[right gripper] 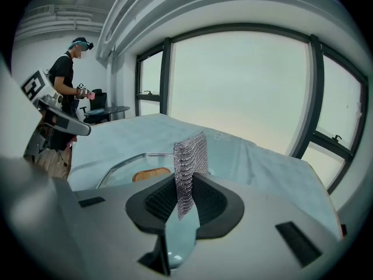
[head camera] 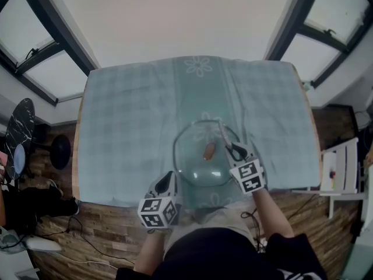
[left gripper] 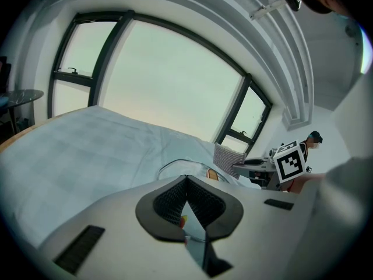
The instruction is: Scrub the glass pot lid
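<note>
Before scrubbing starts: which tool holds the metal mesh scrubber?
The right tool, shut on the grey chainmail mesh scrubber; the left tool has no mesh.

tablecloth (head camera: pixel 128 127): checked (flower print); round dark table (head camera: pixel 20 130): left, wooden floor (head camera: pixel 93 226); white chair (head camera: pixel 344 171): right

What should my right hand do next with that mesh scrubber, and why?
Probably lower the right tongs so the mesh scrubber presses on the glass lid: it is clamped in them, poised over the lid beside its brown knob.
</note>
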A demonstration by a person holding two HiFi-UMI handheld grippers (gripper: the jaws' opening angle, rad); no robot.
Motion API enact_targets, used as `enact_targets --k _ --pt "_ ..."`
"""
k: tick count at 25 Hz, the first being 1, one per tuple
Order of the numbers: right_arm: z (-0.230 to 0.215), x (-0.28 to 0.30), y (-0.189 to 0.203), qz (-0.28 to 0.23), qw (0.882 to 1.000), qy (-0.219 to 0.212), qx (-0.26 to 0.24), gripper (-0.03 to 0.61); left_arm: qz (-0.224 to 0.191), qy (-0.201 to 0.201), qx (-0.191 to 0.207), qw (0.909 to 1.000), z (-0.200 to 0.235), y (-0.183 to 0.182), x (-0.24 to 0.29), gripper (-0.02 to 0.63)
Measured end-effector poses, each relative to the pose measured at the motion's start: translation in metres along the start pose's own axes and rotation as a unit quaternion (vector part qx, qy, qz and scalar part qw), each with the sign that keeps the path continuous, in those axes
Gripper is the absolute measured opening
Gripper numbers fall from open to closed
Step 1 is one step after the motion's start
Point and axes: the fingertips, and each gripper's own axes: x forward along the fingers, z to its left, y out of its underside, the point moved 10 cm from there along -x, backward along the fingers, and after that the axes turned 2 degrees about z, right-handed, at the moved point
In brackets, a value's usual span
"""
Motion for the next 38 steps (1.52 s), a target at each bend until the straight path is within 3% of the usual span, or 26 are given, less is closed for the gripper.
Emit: enact_targets --k 13,38 --pt "-0.009 0.018 0.037 0.048 0.998 0.019 -0.021 0.072 0.002 -0.010 -0.018 0.9998 -0.007 0.014 -0.006 0.002" --pt "0.051 -0.016 0.081 0.042 0.997 -0.037 -0.056 0.072 0.002 -0.011 -0.016 0.9998 -0.036 0.043 -0.031 0.002"
